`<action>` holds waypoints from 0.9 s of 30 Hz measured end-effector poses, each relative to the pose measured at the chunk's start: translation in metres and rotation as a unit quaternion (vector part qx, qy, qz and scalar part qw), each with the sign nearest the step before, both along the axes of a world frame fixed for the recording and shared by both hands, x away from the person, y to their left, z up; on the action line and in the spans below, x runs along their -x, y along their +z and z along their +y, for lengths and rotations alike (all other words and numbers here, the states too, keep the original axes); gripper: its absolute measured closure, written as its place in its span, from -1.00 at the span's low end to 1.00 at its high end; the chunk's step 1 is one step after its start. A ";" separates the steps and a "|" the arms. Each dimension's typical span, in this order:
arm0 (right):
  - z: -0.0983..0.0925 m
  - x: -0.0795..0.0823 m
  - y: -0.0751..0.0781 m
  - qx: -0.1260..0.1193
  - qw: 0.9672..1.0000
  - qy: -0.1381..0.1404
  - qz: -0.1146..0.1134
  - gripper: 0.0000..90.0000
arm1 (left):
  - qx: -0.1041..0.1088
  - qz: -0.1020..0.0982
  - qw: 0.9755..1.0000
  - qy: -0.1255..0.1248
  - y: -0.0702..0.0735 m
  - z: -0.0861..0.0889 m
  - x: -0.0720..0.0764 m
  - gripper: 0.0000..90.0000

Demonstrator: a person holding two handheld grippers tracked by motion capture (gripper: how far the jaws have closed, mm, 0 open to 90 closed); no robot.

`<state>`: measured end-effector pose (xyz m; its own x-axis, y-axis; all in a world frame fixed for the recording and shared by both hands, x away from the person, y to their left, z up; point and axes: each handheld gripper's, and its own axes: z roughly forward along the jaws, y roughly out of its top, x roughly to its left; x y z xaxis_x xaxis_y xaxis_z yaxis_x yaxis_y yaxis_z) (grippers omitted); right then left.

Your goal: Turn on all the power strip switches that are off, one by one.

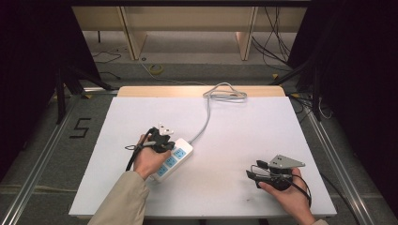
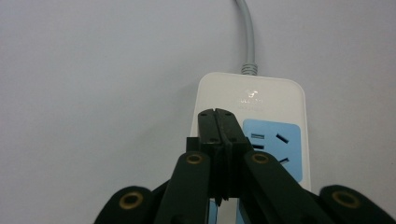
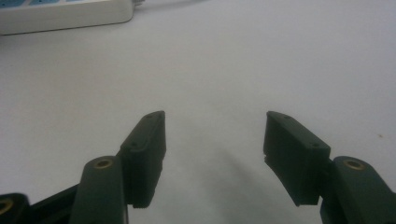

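My left tool [image 2: 218,122] hangs over the white power strip [image 2: 252,100] with jaws pressed together, empty; my right tool [image 3: 212,140] gapes above the table [image 1: 234,136].

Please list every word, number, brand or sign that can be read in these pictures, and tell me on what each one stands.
"5": a black mark on the grey floor left of the table.
Logo with small lettering: on the power strip above its blue sockets, too blurred to read.
Nothing else is readable.

A white-topped table [image 1: 244,140] fills the frame's centre; grey floor [image 1: 42,136] surrounds it, wooden furniture legs [image 1: 133,37] stand across the top, dark curtains [image 1: 356,70] flank both sides.
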<state>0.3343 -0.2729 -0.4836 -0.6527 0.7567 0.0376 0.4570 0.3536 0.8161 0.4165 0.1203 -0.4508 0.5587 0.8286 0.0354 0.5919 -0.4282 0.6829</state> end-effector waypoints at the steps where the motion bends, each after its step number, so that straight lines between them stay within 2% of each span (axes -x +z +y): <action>1: 0.000 0.000 0.000 0.000 1.000 0.000 0.000 -0.11 | 0.001 0.001 1.000 0.000 0.001 0.001 0.001 1.00; 27: 0.001 -0.001 -0.001 0.002 1.000 0.001 0.003 -0.11 | -0.003 0.008 1.000 -0.005 0.004 0.007 0.011 1.00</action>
